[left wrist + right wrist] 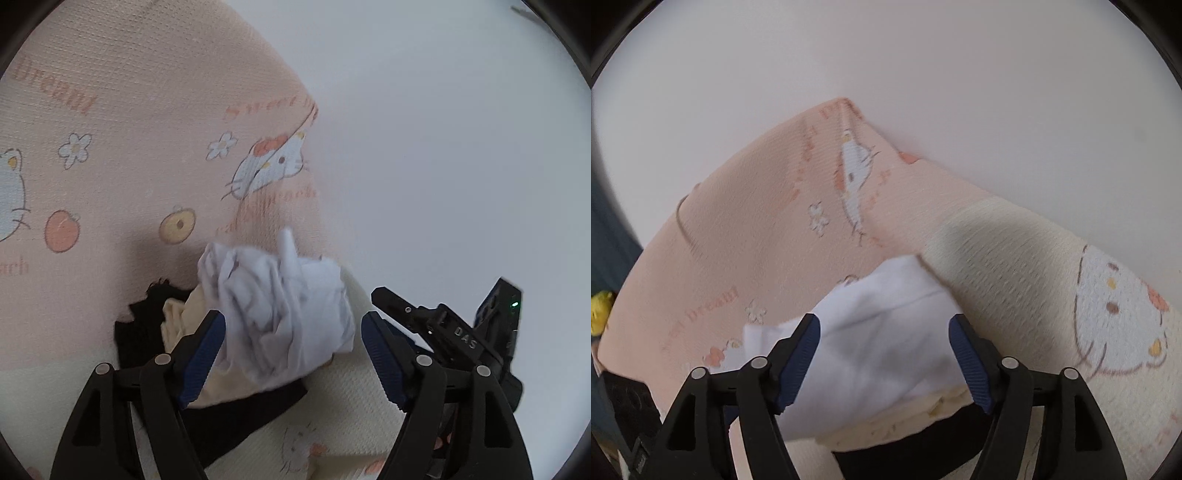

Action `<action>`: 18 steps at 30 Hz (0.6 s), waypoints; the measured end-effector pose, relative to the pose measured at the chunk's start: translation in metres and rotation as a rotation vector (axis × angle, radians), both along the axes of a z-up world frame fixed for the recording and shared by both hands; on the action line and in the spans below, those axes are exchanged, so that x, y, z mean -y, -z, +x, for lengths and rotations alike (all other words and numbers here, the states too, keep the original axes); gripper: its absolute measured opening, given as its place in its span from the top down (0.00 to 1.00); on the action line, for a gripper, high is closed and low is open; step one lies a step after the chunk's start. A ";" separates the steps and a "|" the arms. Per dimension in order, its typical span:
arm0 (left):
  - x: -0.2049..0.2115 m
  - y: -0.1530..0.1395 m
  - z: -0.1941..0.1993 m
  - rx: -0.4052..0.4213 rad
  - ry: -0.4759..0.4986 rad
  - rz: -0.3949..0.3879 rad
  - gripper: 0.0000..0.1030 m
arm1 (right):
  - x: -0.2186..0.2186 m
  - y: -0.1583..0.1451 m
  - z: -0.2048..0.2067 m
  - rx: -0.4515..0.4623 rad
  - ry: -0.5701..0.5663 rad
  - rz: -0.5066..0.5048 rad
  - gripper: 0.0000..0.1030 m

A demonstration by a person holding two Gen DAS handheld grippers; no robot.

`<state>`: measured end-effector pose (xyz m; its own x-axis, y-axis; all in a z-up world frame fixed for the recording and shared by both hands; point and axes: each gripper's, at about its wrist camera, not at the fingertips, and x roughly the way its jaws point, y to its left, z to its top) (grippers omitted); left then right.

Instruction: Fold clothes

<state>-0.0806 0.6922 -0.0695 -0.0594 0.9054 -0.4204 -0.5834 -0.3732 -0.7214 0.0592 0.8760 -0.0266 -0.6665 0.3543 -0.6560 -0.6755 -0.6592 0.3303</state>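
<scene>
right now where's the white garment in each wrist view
Left wrist: the white garment is crumpled at lower centre, between the open left tool's fingers.
Right wrist: it lies smoother at lower centre, between the open right tool's fingers.
Shared landmark: the pink cartoon-cat blanket under it.

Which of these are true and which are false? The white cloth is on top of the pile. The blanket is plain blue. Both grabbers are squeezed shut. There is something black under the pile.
1. The white cloth lies on top of the pile. True.
2. The blanket is plain blue. False: it is pink with cartoon cats, flowers and fruit.
3. The left gripper and the right gripper are squeezed shut. False: both stand open, and neither set of pads presses on the white cloth.
4. A black garment lies under the pile. True: it shows beneath the pale yellow cloth.
</scene>
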 end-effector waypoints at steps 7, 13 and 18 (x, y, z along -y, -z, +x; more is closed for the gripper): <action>0.027 0.004 0.028 -0.052 0.022 -0.078 0.27 | 0.042 0.002 0.034 0.031 -0.015 0.025 0.27; 0.064 0.012 0.054 -0.068 -0.006 -0.126 0.27 | 0.083 -0.009 0.051 0.109 -0.050 0.111 0.26; 0.096 0.008 0.082 -0.216 -0.055 -0.146 0.27 | 0.122 -0.023 0.072 0.150 -0.059 0.212 0.26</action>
<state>0.0015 0.5962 -0.0776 -0.2093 0.8291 -0.5184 -0.6942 -0.4994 -0.5183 0.1316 0.7540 -0.0032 -0.5912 0.4578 -0.6641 -0.6646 -0.7429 0.0795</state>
